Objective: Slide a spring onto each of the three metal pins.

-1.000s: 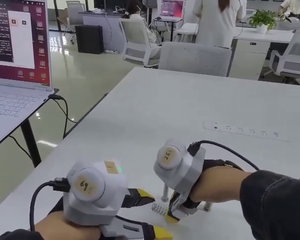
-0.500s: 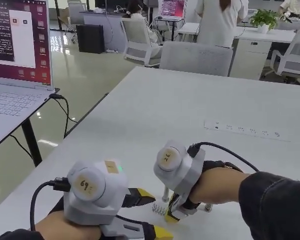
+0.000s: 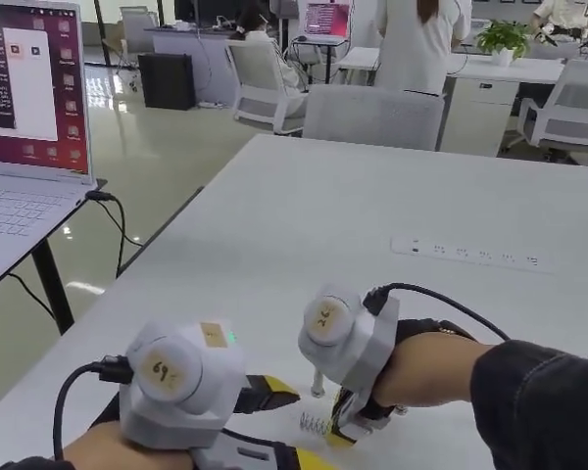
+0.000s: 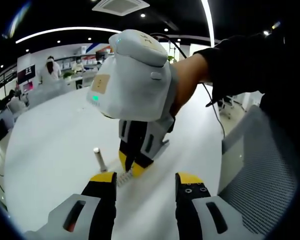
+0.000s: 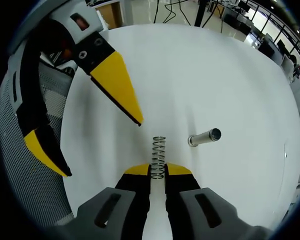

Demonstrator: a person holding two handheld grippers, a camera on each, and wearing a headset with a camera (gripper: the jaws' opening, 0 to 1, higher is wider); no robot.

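Observation:
A metal pin [image 5: 204,137] stands upright on the white table [image 3: 372,206]; it also shows as a pin [image 3: 318,377] and pin [image 4: 99,159]. My right gripper [image 5: 158,170] is shut on one end of a small coil spring [image 5: 158,150], held low just beside the pin. The head view has the right gripper [image 3: 341,431] pointing down with the spring [image 3: 314,423] sticking out to the left. My left gripper [image 4: 147,179] is open and holds nothing, its yellow tips facing the right gripper [image 4: 132,167] and the spring [image 4: 122,179]. The left gripper [image 5: 102,147] sits close beside the spring.
A white power strip [image 3: 465,253] lies across the far middle of the table. A laptop [image 3: 20,127] sits on a stand off the table's left edge. Grey chairs [image 3: 372,116] and a standing person [image 3: 421,44] are beyond the far edge.
The head camera has tilted, so the picture has shifted. The right gripper still holds the spring beside the pin, and the left gripper stays open next to it.

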